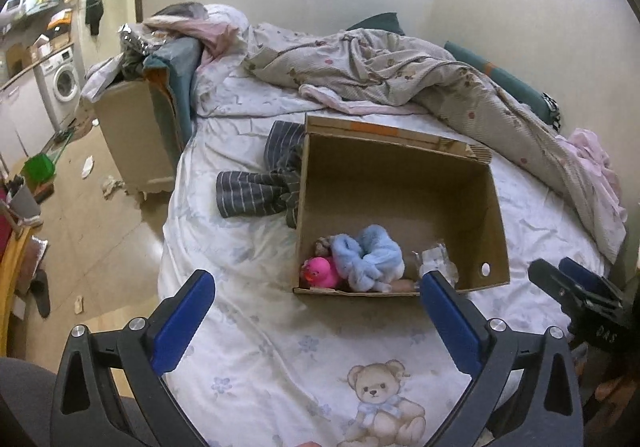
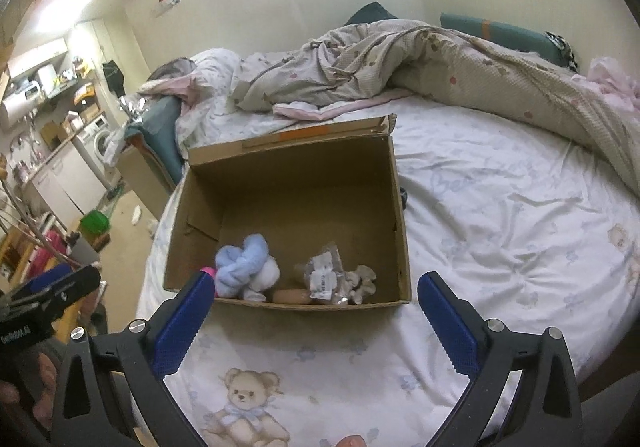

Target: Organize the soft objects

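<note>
An open cardboard box [image 1: 400, 183] stands on the bed; it also shows in the right wrist view [image 2: 296, 183]. Inside lie a light blue plush [image 1: 368, 259], a pink rubber duck [image 1: 320, 273] and a clear plastic-wrapped item [image 2: 326, 279]. A grey striped garment [image 1: 260, 187] lies on the sheet just left of the box. My left gripper [image 1: 316, 287] is open and empty, hovering before the box's near wall. My right gripper [image 2: 316, 289] is open and empty, also just in front of the box.
A rumpled beige quilt [image 1: 400, 63] lies across the far side of the bed. A pink cloth [image 1: 596, 167] lies at the right edge. A tall cardboard box [image 1: 132, 135] stands beside the bed. Litter and a green bin [image 1: 38, 167] are on the floor at left.
</note>
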A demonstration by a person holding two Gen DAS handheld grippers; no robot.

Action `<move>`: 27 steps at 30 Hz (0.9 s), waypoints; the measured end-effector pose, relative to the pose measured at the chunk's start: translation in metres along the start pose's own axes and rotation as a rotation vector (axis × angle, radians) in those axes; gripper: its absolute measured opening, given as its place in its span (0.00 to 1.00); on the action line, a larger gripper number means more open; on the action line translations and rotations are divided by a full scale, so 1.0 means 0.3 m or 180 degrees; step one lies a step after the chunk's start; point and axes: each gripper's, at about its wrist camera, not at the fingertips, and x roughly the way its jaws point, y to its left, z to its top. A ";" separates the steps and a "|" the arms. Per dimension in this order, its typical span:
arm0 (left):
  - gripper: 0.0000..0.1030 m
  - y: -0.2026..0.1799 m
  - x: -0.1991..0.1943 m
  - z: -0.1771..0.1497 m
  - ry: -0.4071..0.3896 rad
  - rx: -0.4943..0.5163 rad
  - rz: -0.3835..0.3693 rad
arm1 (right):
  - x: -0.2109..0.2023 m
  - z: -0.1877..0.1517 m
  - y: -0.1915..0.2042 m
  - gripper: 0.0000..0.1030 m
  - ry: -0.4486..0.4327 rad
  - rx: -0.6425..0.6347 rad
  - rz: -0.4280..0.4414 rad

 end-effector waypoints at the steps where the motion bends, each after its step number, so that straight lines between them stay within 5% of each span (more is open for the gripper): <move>1: 0.99 0.001 0.008 0.001 0.0018 -0.0018 -0.0005 | 0.005 -0.002 -0.001 1.00 0.0004 -0.0008 -0.0010; 27: 0.99 -0.022 0.019 -0.012 0.0039 0.0025 -0.0093 | 0.020 -0.010 0.024 1.00 0.0022 -0.0196 -0.0162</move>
